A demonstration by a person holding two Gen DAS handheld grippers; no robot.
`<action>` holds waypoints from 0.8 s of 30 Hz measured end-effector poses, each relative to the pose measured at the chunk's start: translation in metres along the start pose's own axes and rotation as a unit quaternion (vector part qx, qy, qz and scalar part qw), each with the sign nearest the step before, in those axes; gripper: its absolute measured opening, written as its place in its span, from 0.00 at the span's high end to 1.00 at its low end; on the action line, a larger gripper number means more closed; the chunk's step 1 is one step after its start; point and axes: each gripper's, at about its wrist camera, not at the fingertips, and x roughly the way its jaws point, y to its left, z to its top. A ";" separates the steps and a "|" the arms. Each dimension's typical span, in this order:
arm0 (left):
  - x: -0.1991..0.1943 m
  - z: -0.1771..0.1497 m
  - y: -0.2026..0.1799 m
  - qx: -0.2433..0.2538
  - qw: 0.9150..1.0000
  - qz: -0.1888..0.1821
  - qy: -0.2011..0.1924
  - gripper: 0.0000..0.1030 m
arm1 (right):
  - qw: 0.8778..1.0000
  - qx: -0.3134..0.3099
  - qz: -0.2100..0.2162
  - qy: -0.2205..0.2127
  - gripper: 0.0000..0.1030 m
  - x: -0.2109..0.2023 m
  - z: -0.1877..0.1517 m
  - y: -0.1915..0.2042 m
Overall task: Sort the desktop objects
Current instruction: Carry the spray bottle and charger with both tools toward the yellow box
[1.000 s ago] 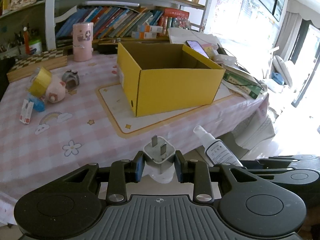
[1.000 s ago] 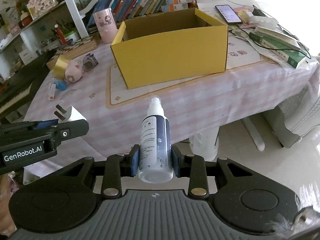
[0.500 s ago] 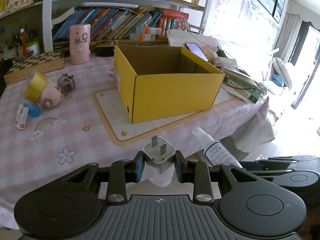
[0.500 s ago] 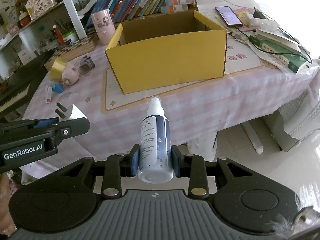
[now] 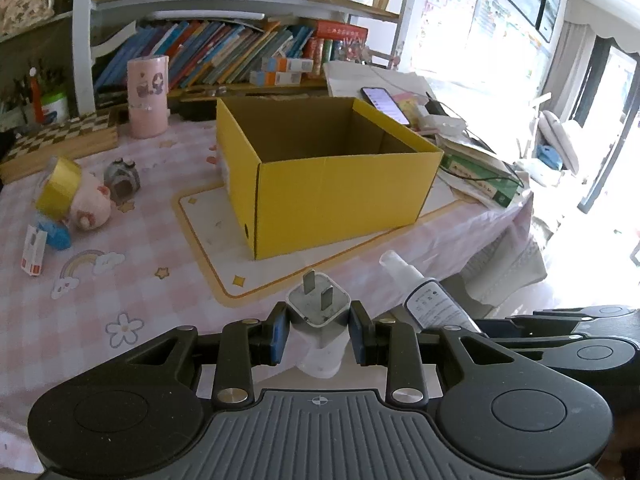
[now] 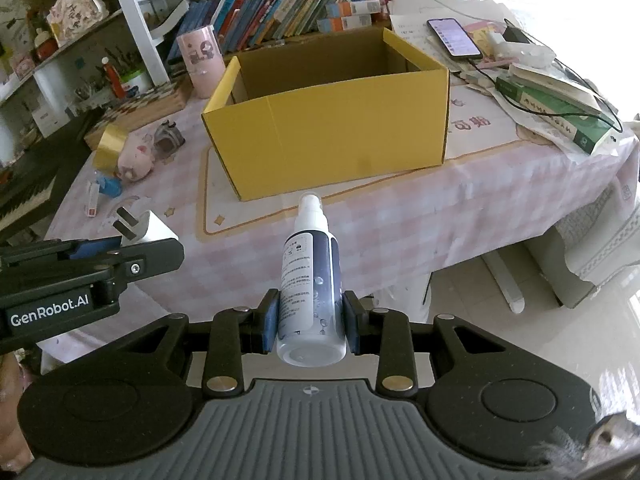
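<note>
Left wrist view:
Left gripper (image 5: 319, 334): bottom centre; both pads clamped on one white plug adapter (image 5: 319, 305), its two prongs pointing up
Yellow cardboard box (image 5: 340, 196): one, open-topped, frame centre, on the pink checked tablecloth (image 5: 120, 280)
Left edge: one gold tape roll (image 5: 58, 188); one pink pig toy (image 5: 91, 204); one small white-and-red carton (image 5: 33, 251)
Upper left: one pink cylinder (image 5: 147, 97)
Right of box: one phone (image 5: 385, 105)

Right wrist view:
Right gripper (image 6: 311, 330): bottom centre; pads closed on one spray bottle (image 6: 312, 280), nozzle pointing at the box (image 6: 340, 136)
Left gripper (image 6: 120, 252): left edge, holding the adapter (image 6: 140, 226)
</note>
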 end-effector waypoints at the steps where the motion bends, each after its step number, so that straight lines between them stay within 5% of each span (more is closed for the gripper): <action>1: 0.000 0.001 0.000 0.001 1.000 -0.001 -0.001 0.71 | 1.000 0.000 0.000 0.000 0.71 0.000 0.001 0.000; 13: 0.008 0.019 -0.006 0.013 1.000 -0.012 -0.019 0.71 | 1.000 0.003 -0.010 -0.017 0.71 -0.001 0.016 -0.008; 24: 0.018 0.065 -0.022 0.020 0.997 -0.020 -0.071 0.71 | 0.997 -0.019 -0.015 -0.074 0.71 -0.013 0.064 -0.028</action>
